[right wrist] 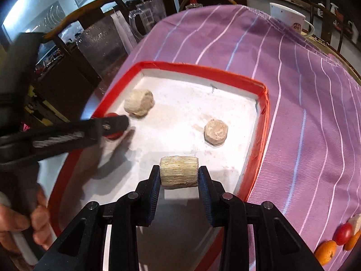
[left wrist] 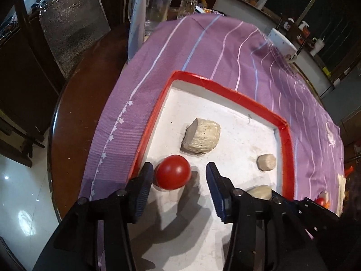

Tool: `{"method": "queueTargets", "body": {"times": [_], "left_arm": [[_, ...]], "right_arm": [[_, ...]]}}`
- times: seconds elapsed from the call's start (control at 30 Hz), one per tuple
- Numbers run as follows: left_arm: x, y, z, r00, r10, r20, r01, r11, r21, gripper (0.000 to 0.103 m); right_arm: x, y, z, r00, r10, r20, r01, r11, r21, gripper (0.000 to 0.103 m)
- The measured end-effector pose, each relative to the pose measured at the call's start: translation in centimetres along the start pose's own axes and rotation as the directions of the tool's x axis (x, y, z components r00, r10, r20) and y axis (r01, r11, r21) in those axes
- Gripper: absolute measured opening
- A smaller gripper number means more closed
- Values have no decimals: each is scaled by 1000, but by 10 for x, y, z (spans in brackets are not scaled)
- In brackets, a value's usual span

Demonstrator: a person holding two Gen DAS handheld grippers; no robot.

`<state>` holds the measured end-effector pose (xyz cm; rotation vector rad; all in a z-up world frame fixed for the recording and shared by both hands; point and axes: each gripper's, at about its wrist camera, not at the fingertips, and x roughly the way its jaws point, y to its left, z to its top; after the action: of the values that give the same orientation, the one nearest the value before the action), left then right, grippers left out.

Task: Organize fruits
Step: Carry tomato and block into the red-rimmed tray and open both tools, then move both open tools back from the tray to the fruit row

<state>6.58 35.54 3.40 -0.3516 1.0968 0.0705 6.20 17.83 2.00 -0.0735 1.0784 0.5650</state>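
nearest my left camera, the left gripper [left wrist: 179, 172] has its jaws parted around a red tomato [left wrist: 173, 172] at the lower centre of the frame. the left pad is touching it or very nearly, the right pad clearly stands off, so i judge the tomato released onto the white floor of the red-rimmed tray [left wrist: 227, 90].

in the right view, the right gripper [right wrist: 179, 176] clamps a pale cylindrical chunk [right wrist: 179, 171] between both pads, low in the frame over the tray's near end.

two more pale pieces already sit in the tray: a larger block [left wrist: 200, 139] mid-frame and a small rounded one [left wrist: 267, 162] toward the right.

at the lower right corner of the right view, an orange [right wrist: 326, 251] and another tomato [right wrist: 343, 233] wait on the purple cloth [right wrist: 293, 90]. i'd say we're past halfway, with those left to bring over.
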Motion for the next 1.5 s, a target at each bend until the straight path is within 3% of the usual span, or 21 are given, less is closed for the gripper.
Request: {"method": "queueTargets", "body": {"times": [0.2, 0.5, 0.73, 0.93, 1.13, 1.37, 1.5], "left_arm": [[-41, 7, -8, 997, 7, 71, -2, 998, -63, 68], [-110, 12, -41, 981, 32, 190, 2, 984, -176, 76], [-128, 1, -81, 981, 36, 188, 14, 967, -256, 77], [-122, -33, -112, 989, 42, 143, -6, 970, -244, 77], [-116, -76, -132, 993, 12, 121, 13, 979, -203, 77], [-96, -121, -161, 996, -27, 83, 38, 991, -129, 77], [-72, -156, -183, 998, -64, 24, 65, 996, -59, 77]], "right_arm": [[-3, 1, 2, 1000, -10, 4, 10, 1000, -12, 38], [-39, 1, 2, 995, 57, 77, -58, 998, 11, 49], [-82, -12, -19, 988, 90, 127, -94, 995, 24, 52], [-119, -55, -61, 986, 75, 151, -90, 992, 93, 54], [-154, -123, -109, 987, 10, 158, -43, 977, 207, 55], [-195, -216, -168, 981, -136, 137, 77, 927, 368, 55], [-210, -246, -195, 980, -164, 111, 104, 902, 419, 55]]}}
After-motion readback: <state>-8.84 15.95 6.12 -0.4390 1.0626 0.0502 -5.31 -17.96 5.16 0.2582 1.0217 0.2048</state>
